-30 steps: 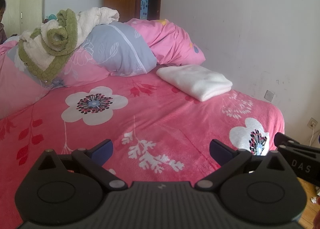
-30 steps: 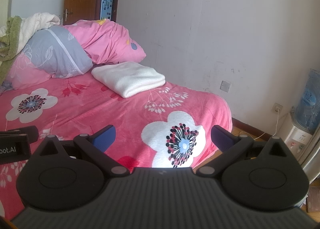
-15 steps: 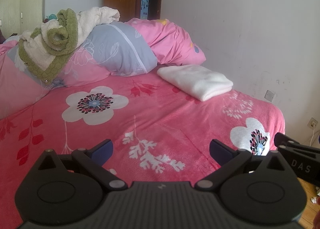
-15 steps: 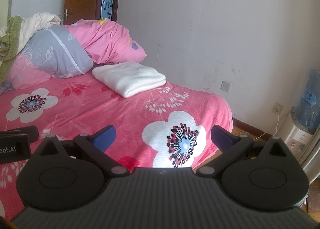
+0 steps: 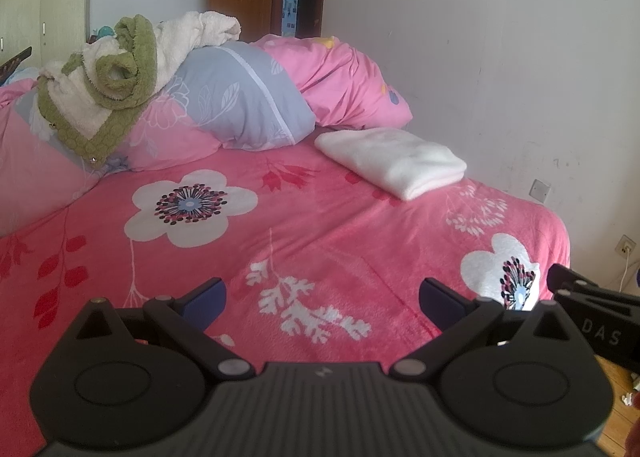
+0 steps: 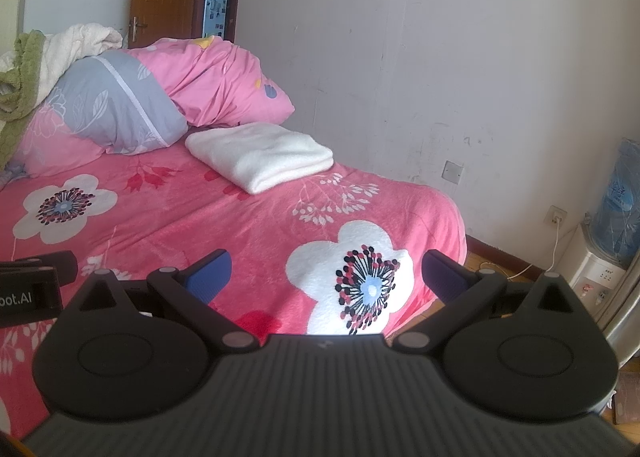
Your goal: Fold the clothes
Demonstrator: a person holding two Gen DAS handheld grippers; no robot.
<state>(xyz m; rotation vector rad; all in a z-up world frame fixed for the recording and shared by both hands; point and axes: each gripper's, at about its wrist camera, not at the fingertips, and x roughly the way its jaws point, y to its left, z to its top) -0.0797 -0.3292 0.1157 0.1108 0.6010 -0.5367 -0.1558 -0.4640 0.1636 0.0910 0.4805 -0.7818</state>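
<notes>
Pink bedspread (image 5: 320, 241) lies bare between folded white garment (image 5: 394, 161) and claws.

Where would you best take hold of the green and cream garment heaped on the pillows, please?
Probably at the green trimmed corner of the green and cream garment, which hangs free down the front of the pink pillow. Coming from the bed's near side with the open left gripper looks easiest; the rest is rolled and bunched.
</notes>
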